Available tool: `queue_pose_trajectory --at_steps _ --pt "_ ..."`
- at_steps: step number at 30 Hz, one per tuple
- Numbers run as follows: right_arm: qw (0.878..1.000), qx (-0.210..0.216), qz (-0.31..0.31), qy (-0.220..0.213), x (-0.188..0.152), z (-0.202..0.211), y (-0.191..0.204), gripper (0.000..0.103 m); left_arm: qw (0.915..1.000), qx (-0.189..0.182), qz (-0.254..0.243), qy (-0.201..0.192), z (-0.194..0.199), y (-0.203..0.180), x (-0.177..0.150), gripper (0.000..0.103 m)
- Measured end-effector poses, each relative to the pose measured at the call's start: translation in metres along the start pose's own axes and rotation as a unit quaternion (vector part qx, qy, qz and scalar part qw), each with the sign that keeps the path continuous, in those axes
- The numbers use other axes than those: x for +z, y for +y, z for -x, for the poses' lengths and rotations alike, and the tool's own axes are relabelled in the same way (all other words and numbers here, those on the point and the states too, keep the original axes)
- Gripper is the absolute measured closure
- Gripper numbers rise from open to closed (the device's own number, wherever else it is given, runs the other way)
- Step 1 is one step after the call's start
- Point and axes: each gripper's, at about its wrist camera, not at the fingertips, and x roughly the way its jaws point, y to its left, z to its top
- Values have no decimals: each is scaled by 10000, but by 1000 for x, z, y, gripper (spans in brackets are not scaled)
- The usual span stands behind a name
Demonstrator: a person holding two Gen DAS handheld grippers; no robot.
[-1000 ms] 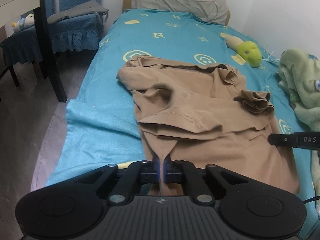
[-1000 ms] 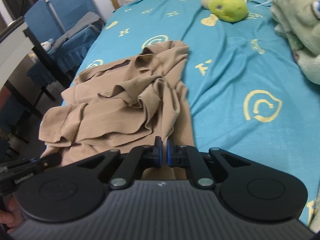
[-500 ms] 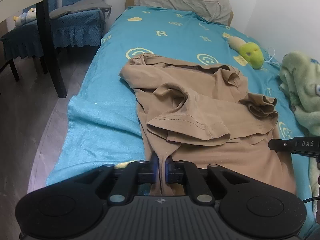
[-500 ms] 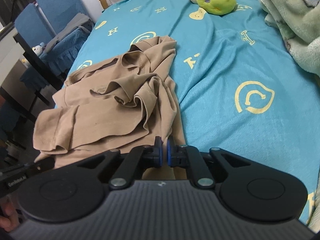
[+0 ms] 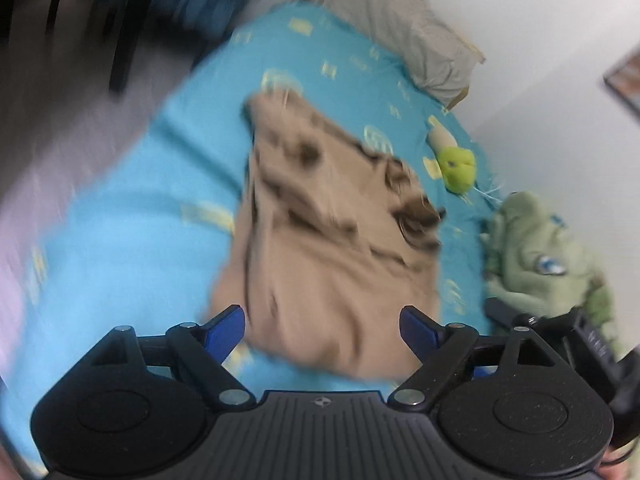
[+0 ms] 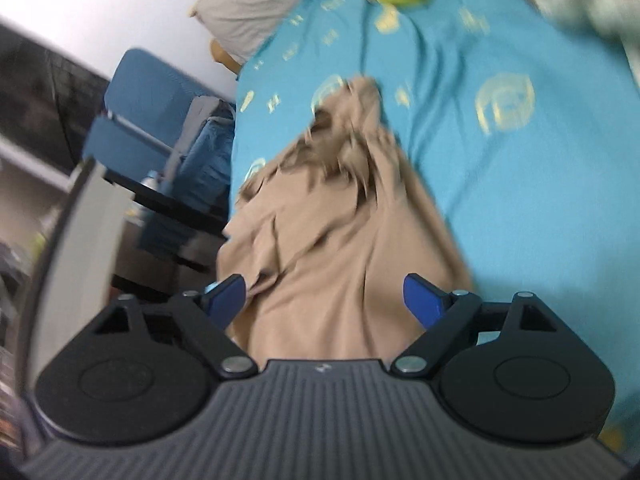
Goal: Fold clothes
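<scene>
Left gripper (image 5: 322,330): jaws spread wide apart, nothing between the blue pads (image 5: 224,326). Right gripper (image 6: 324,300): jaws likewise spread wide apart and empty.

The tan garment (image 5: 320,248) lies crumpled on the blue bedsheet (image 5: 132,216), running lengthwise along the bed. Its near edge sits just ahead of both grippers; its far end is bunched into folds. Both views are blurred, so the fine detail of the folds cannot be resolved.

A green plush toy (image 5: 456,164) lies on the sheet beyond the garment, apart from it. A pale green stuffed animal (image 5: 540,260) lies to the right of the garment. A grey pillow (image 5: 404,36) sits at the head of the bed. A blue chair (image 6: 160,108) stands beside the bed.
</scene>
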Motion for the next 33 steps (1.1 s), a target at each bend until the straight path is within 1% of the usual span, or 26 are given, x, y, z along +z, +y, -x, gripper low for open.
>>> queue_pose_trajectory --at_steps 2,4,5,6,7,9,10,12,13,14,15,16,18,20,22,27,33 --pt "9986 97 -491 181 -10 -2 -14 15 9984 -165 449 302 -14 10 -11 17" --pt "9956 83 -875 308 -18 -9 -27 14 9951 -205 844 465 -33 20 -15 19" --pt "9942 48 -1015 344 -20 -15 -32 14 9939 -165 998 437 -41 24 -15 21" --pt "9928 14 -1143 357 -20 -21 -36 22 9929 -133 1126 350 -48 28 -15 22" --pt "9912 -19 -1271 370 -21 -26 -40 26 9917 -101 1253 262 -55 32 -15 22" --pt "9914 -67 -1280 282 -20 -30 -41 37 9884 -107 1512 -11 -59 37 -13 26" --pt "9918 -88 -1252 223 -20 -30 -40 41 9862 -125 1642 -168 -59 40 -12 29" --pt "9927 -130 -1196 105 -19 -31 -39 61 9810 -134 1895 -399 -59 47 -12 46" --pt "9930 -151 -1168 46 -18 -32 -39 66 9783 -121 2014 -470 -59 51 -13 52" --pt "9933 -172 -1140 -13 -18 -32 -38 78 9762 -98 2106 -510 -58 55 -14 66" --pt "9936 -193 -1112 -72 -17 -33 -37 86 9745 -82 2177 -537 -58 58 -15 75" --pt "9938 -214 -1083 -130 -17 -33 -37 87 9729 -105 2240 -570 -56 60 -16 78" --pt "9941 -256 -1027 -248 -16 -35 -36 91 9707 -250 2288 -685 -51 61 -16 88" --pt "9947 -281 -927 -343 -14 -35 -33 92 9728 -343 2111 -890 -41 54 -14 91" --pt "9958 -218 -779 -422 -9 -27 -25 93 9751 -438 1901 -1055 -29 43 -12 92" --pt "9967 -44 -395 -703 -1 7 1 94 9764 -685 1584 -1297 10 16 -14 95" --pt "9956 149 -123 -916 -10 62 28 94 9754 -846 1356 -1517 73 -18 -29 95"
